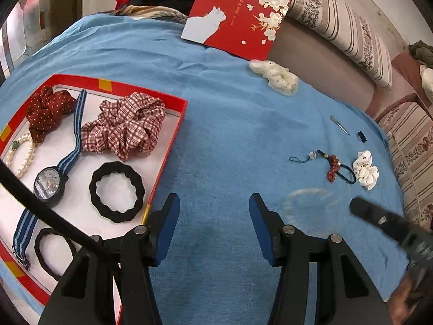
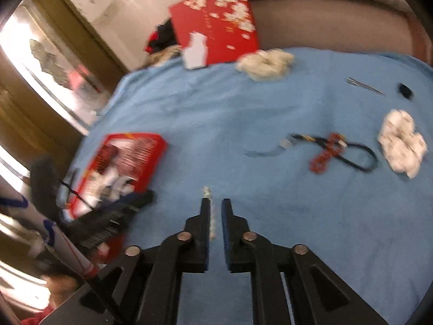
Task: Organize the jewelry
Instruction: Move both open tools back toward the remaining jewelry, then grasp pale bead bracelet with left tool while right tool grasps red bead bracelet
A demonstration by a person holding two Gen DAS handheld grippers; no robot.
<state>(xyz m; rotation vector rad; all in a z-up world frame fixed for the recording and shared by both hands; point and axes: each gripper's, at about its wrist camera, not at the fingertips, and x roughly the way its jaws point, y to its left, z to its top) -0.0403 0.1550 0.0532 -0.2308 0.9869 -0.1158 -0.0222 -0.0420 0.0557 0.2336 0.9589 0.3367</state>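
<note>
A red-rimmed tray (image 1: 173, 132) on the blue cloth holds a checked scrunchie (image 1: 124, 128), a dotted red scrunchie (image 1: 47, 111), a pearl bracelet (image 1: 23, 154), a striped-strap watch (image 1: 50, 182) and two black hair rings (image 1: 117, 191). My left gripper (image 1: 213, 208) is open and empty just right of the tray. My right gripper (image 2: 215, 208) is nearly shut on a white bead bracelet (image 2: 212, 220) that hangs between its fingers; in the left wrist view the bracelet is a pale blur (image 1: 303, 200) beside the right gripper's finger (image 1: 379, 218). The tray also shows in the right wrist view (image 2: 151, 159).
On the cloth lie a red bead charm with dark cord (image 1: 334, 168), a spotted white scrunchie (image 1: 365, 169), a cream scrunchie (image 1: 278, 77), a metal clip (image 1: 339, 125) and a small black clip (image 1: 361, 136). The red lid (image 1: 238, 19) leans at the back. A striped sofa (image 1: 411, 146) borders the right.
</note>
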